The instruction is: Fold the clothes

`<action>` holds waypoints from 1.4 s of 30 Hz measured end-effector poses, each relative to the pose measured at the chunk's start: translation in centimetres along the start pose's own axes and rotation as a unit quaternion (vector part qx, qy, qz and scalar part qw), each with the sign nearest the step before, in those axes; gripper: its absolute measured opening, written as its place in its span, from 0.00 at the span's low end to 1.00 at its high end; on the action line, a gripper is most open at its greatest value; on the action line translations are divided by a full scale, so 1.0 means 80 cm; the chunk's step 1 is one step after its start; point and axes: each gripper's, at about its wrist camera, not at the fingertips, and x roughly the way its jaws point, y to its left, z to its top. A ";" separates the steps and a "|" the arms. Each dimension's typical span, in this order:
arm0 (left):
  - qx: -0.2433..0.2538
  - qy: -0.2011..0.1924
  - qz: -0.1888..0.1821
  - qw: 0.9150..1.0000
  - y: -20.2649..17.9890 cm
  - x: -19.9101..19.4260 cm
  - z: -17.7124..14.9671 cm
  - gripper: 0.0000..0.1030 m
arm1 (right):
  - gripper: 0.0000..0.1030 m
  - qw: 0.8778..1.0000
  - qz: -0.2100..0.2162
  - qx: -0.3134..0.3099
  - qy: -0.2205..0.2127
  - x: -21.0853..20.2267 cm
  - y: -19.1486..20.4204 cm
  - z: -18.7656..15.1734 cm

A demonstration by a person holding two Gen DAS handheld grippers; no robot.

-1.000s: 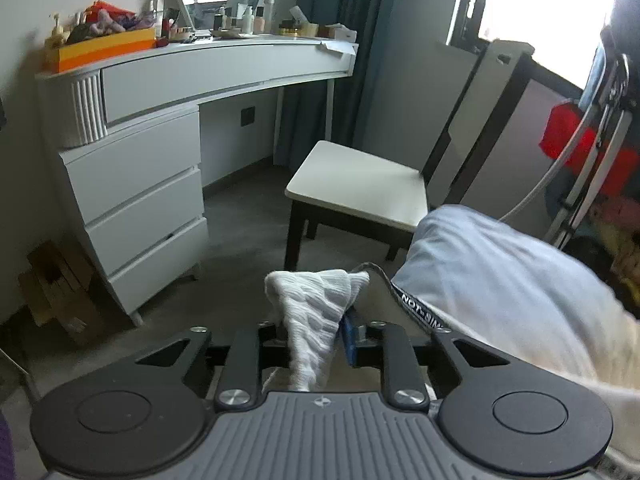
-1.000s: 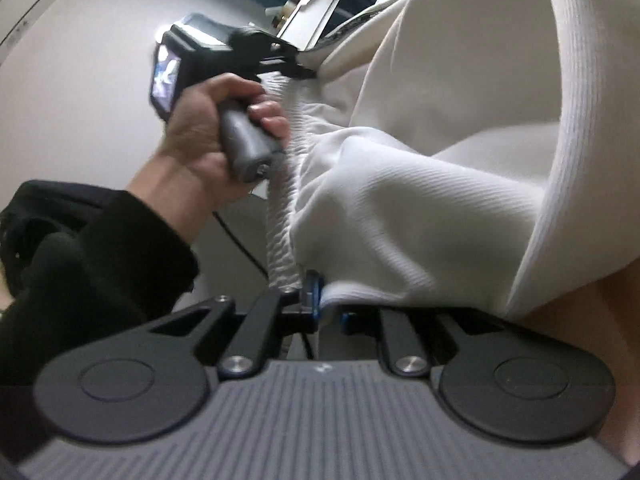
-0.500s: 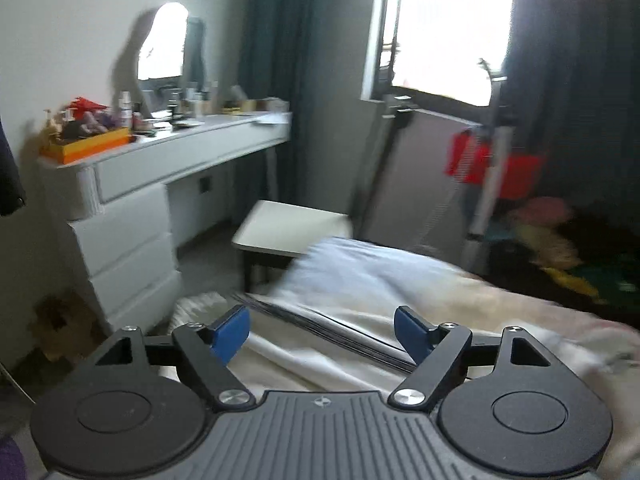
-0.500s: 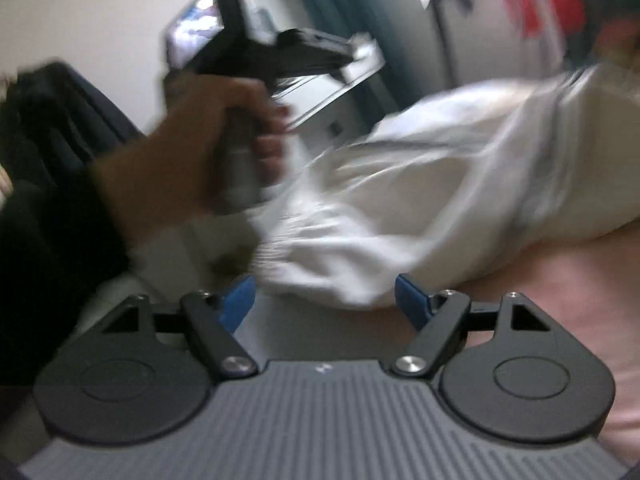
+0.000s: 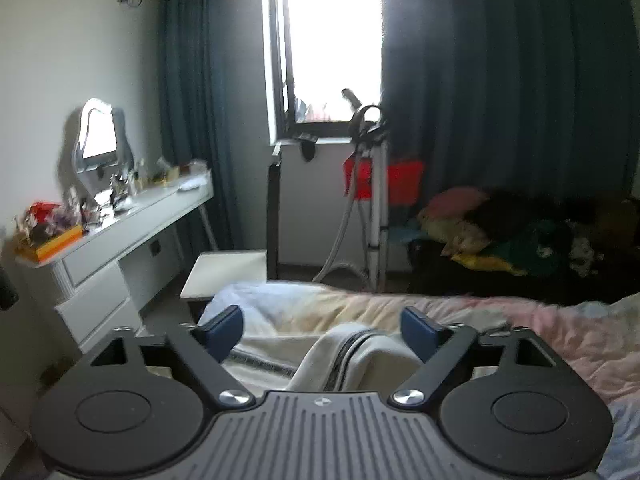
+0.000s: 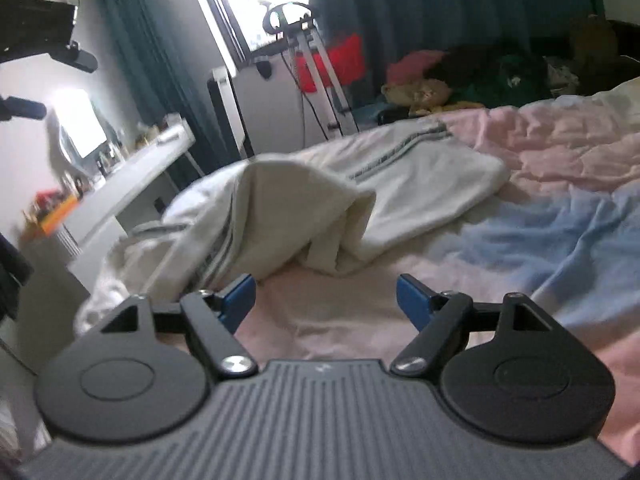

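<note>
Bedroom light comes from one bright window [image 5: 334, 40] between dark curtains, and the work surface is a bed [image 6: 540, 152] under a pink and blue quilt. Starting at the left gripper [image 5: 322, 330]: its blue pads stand far apart with the jaws opening, and nothing is pressed between them. Cream cloth shows in the gap, but only beyond and below. The right gripper [image 6: 326, 300] is likewise spread wide and empty, with bare quilt visible between its pads.

Just past both tools lies the white garment [image 6: 360, 184], cream with dark stripes along a seam, sprawled across the bed's left side towards the far edge. Part of it lies fairly flat towards the far edge, while the nearer part humps up in a loose tent and trails over the left edge of the bed. My guess is that it was laid out here so it can be smoothed before folding; the hump and the overhang suggest the spreading is not finished.

Farther out, beyond the bed's left edge, stands a white dressing table [image 5: 120, 240] with a mirror and small clutter, and a pale stool [image 5: 228, 276] beside it. Past the far edge, a pile of coloured clothes [image 5: 500, 236] waits, probably the next items.
</note>
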 end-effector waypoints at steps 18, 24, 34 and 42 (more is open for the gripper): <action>-0.105 0.094 -0.049 0.989 0.074 0.313 -0.113 0.85 | 0.77 0.999 0.034 -0.004 -0.007 0.028 -0.020 0.001; -0.080 0.099 -0.096 0.987 0.055 0.422 -0.129 0.86 | 0.77 0.997 0.046 0.064 -0.021 0.065 -0.073 0.010; -0.115 0.104 -0.135 0.979 0.039 0.490 -0.134 0.20 | 0.78 0.984 0.007 0.169 -0.050 0.108 -0.174 0.020; 0.005 0.026 -0.120 0.992 0.015 0.336 -0.137 0.09 | 0.78 0.980 -0.003 0.188 -0.058 0.108 -0.182 0.018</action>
